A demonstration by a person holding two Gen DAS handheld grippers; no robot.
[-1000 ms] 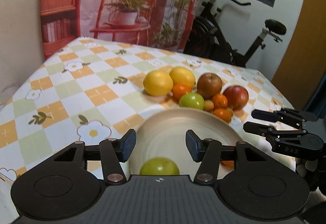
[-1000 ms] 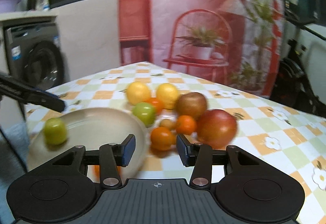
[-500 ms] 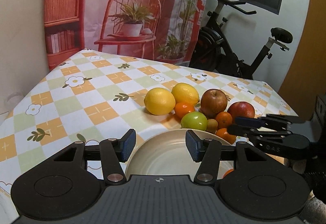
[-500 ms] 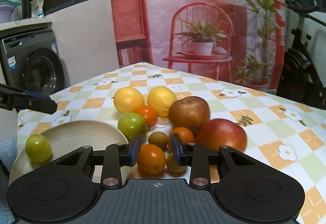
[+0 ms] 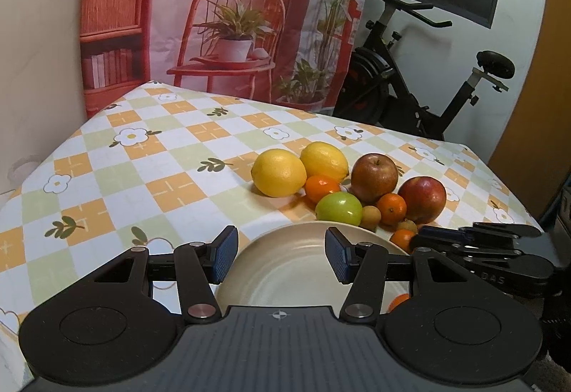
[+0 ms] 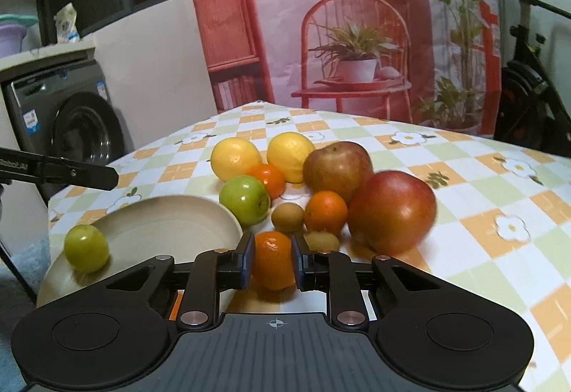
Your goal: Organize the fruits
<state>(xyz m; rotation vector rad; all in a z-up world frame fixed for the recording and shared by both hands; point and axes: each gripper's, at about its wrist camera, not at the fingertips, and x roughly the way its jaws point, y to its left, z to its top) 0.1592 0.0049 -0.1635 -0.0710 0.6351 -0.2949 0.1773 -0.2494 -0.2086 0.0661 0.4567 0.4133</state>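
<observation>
My right gripper (image 6: 273, 258) is shut on a small orange (image 6: 272, 259) at the near edge of the fruit pile, beside the cream plate (image 6: 167, 224). A small green fruit (image 6: 86, 247) lies in the plate. The pile holds two lemons (image 6: 235, 159), a green apple (image 6: 244, 200), two red apples (image 6: 392, 211), more small oranges (image 6: 326, 212) and two small brown fruits (image 6: 287, 217). My left gripper (image 5: 280, 258) is open and empty over the plate (image 5: 285, 270), short of the pile (image 5: 339, 208). The right gripper (image 5: 421, 242) shows at the left wrist view's right.
The table wears a checked flower-print cloth (image 5: 171, 163). A washing machine (image 6: 67, 120) stands left of the table, an exercise bike (image 5: 410, 95) behind it. A printed backdrop hangs at the back.
My right gripper has moved forward and closed on the small orange. My left gripper has drawn back and tilted up, so the green fruit in the plate is out of its view.
</observation>
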